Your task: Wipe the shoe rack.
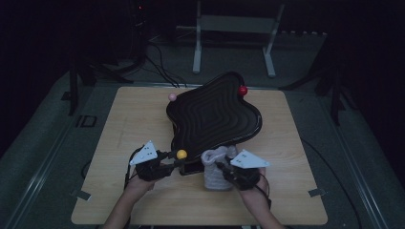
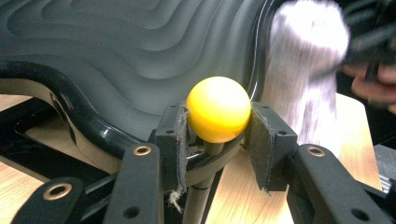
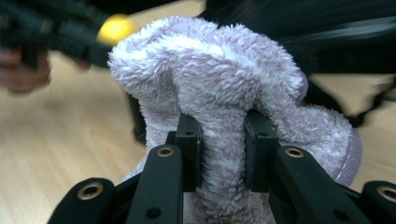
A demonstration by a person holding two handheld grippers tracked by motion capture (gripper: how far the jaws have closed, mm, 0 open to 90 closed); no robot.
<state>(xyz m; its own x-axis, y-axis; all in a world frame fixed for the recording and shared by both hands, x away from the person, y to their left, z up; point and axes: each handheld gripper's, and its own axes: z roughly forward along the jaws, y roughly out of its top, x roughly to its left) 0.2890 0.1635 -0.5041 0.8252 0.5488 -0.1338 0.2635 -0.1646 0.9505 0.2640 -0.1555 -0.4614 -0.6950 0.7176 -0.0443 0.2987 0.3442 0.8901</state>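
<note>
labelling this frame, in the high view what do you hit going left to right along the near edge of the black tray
left gripper → yellow ball → fluffy cloth → right gripper

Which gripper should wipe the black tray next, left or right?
Right. The right gripper is shut on the cloth, beside the tray. The left gripper is busy, shut on the yellow ball at the tray's rim.

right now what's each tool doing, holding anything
left tool: closed on the yellow ball at the tray's edge
right tool: closed on the fluffy cloth
</note>
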